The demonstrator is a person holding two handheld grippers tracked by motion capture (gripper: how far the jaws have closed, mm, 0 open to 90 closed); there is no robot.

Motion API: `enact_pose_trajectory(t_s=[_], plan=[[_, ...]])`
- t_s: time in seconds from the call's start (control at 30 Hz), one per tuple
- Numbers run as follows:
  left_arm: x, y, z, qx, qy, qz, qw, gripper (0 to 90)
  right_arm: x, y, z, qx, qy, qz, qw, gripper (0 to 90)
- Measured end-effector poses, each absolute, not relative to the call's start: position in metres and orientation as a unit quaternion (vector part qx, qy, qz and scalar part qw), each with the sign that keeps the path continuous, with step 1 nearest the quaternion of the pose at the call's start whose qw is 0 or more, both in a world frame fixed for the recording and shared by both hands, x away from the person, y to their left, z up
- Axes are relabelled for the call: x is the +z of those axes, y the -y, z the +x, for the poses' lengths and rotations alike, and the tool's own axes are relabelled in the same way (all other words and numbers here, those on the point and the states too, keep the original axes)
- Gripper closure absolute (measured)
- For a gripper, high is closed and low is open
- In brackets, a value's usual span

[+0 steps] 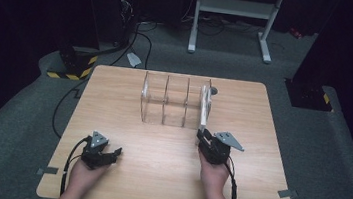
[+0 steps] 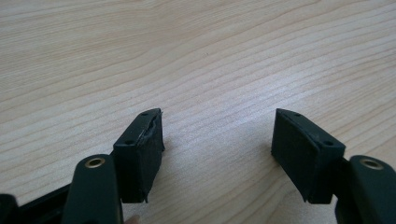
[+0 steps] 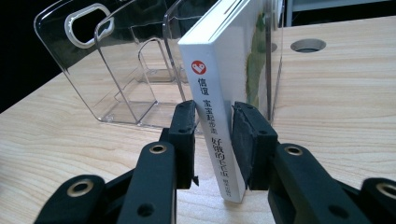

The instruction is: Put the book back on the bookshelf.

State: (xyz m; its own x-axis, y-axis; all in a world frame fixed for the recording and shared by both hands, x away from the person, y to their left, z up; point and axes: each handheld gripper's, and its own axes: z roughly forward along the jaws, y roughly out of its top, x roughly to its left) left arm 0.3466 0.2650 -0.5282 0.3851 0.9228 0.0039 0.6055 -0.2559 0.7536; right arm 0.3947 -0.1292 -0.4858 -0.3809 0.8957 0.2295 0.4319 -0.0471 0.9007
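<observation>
At the right end of the clear acrylic divided rack [image 1: 174,102], your right gripper [image 3: 214,128] has its jaws clamped on the spine of a thin white book with red and black lettering [image 3: 219,93]. The book stands upright on its lower edge, partly inside the rightmost slot, with its spine end still out toward you. By the look of it, you are either seating the book in that slot or drawing it out; the frames do not settle which. If you are seating it, the next move calls for a straight push along the slot, keeping the book vertical so it clears the divider wall. Your left gripper [image 2: 217,140] rests low over bare wood near the front-left of the table, jaws spread wide and holding nothing.

You work on a light wood-grain table [image 1: 113,102] with a round cable hole [image 3: 307,45] just behind the rack. Grey carpet [image 1: 22,107] surrounds it, with a white metal stand [image 1: 235,8] and black cables beyond in a dark room.
</observation>
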Motion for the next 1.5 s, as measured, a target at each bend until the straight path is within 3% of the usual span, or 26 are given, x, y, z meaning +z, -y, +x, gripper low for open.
enact_pose_trajectory(t_s=[1.5], plan=[[-0.528,-0.265,0.347,0.231,-0.504,0.758,0.344,34.0,-0.480,0.124,0.401,0.515,-0.644,0.509,0.246,72.0]])
